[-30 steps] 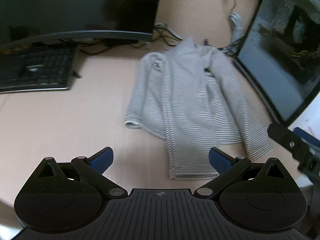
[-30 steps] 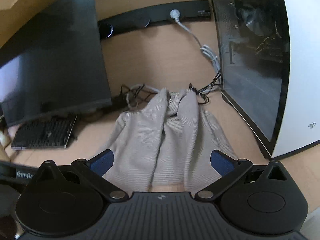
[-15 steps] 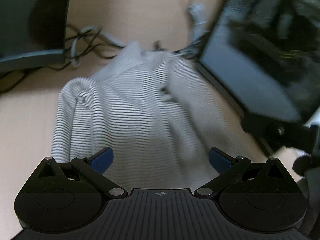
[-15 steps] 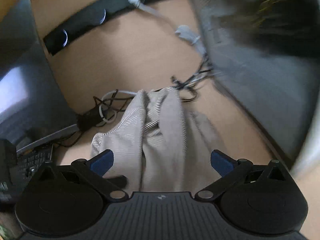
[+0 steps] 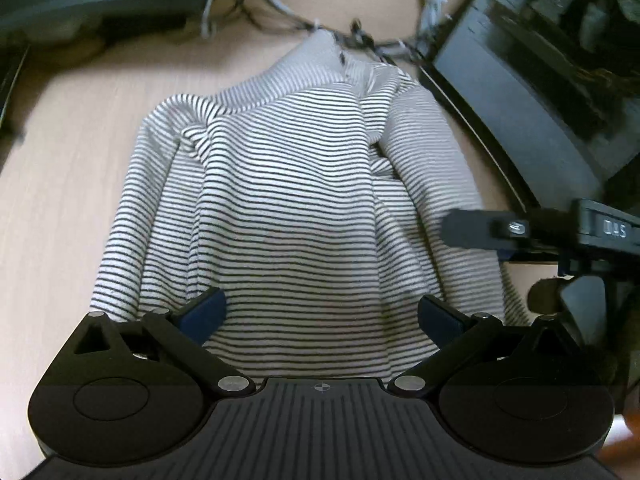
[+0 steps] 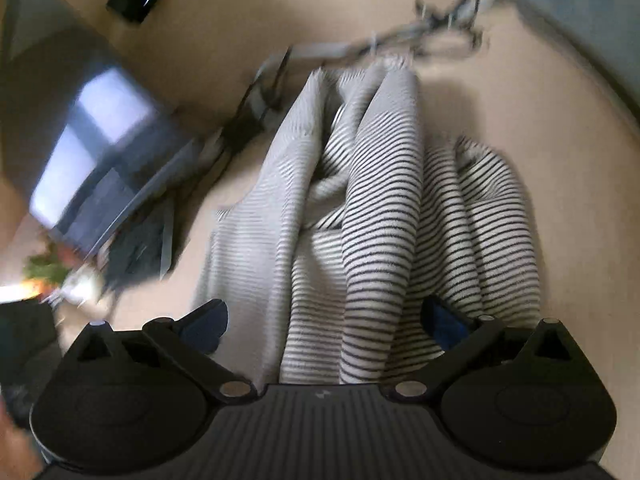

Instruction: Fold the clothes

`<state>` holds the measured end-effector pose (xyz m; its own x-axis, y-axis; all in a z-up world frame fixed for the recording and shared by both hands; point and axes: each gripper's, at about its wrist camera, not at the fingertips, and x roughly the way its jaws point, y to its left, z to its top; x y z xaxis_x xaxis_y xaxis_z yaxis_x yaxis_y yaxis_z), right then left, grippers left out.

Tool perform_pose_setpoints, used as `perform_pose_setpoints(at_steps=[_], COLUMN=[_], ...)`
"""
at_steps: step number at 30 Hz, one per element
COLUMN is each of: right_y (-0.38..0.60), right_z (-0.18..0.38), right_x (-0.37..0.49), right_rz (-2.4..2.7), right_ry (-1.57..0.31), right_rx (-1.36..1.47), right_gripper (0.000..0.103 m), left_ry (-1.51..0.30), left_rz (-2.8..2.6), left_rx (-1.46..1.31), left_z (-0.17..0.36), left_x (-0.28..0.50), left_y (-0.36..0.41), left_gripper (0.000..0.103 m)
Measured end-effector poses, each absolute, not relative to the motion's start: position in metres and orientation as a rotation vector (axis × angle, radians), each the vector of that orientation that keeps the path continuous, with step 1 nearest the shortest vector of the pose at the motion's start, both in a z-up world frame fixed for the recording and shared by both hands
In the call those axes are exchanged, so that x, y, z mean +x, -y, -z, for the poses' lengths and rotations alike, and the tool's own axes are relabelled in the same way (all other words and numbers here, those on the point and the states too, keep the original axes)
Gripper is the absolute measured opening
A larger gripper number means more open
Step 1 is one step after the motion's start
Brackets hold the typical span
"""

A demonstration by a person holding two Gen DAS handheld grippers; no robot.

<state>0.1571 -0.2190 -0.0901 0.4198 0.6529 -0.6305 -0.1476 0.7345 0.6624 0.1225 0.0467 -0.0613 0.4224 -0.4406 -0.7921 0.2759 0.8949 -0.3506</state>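
A black-and-white striped long-sleeved shirt [image 5: 288, 200] lies on the light wooden desk, sleeves folded in over the body, collar at the far end. My left gripper [image 5: 320, 314] is open and low over the shirt's near hem, its blue-padded fingers spread across the body. The right gripper's dark body [image 5: 520, 232] shows at the right of the left wrist view, over the right sleeve. In the right wrist view the shirt [image 6: 392, 232] fills the middle, bunched in ridges. My right gripper [image 6: 324, 320] is open just above the cloth, jaws wide apart.
A computer case with a dark glass side [image 5: 552, 92] stands right of the shirt. A tangle of cables [image 5: 280, 20] lies beyond the collar. A monitor base [image 5: 100, 4] is at the far left. A monitor screen [image 6: 88, 152] shows in the right wrist view.
Both grippers have moved forward and down towards the shirt, which now fills each view. The right gripper has come in over the right sleeve. Both stay open.
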Motion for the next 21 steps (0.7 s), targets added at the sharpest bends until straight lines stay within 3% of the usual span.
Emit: perform_pose_setpoints(at_steps=[3, 5, 8, 11, 12, 16, 21], right_y=[0.226, 0.221, 0.197, 0.171, 0.17, 0.17, 0.152], right_z=[0.096, 0.091, 0.061, 0.019, 0.013, 0.018, 0.055], right_x=[0.14, 0.139, 0.132, 0.108, 0.102, 0.078, 0.057], right_rz=[-0.542, -0.492, -0.345, -0.226, -0.219, -0.216, -0.174], right_ry=[-1.091, -1.087, -0.997, -0.812, -0.8, -0.87, -0.951], right_rx=[0.712, 0.695, 0.458, 0.192, 0.202, 0.309, 0.285], right_gripper=[0.103, 0.103, 0.103, 0.101, 0.098, 0.048, 0.047], left_ry=[-1.071, -1.077, -1.041, -1.02, -1.016, -0.924, -0.874], left_rz=[0.514, 0.516, 0.495, 0.473, 0.468, 0.459, 0.427], left_rx=[-0.169, -0.187, -0.185, -0.202, -0.213, -0.218, -0.215], left_z=[0.059, 0.056, 0.051, 0.053, 0.054, 0.055, 0.059], left_x=[0.105, 0.109, 0.119, 0.132, 0.136, 0.136, 0.145], left_y=[-0.064, -0.07, -0.071, -0.078, -0.08, -0.087, -0.092], left_gripper=[0.103, 0.097, 0.083, 0.078, 0.078, 0.075, 0.078])
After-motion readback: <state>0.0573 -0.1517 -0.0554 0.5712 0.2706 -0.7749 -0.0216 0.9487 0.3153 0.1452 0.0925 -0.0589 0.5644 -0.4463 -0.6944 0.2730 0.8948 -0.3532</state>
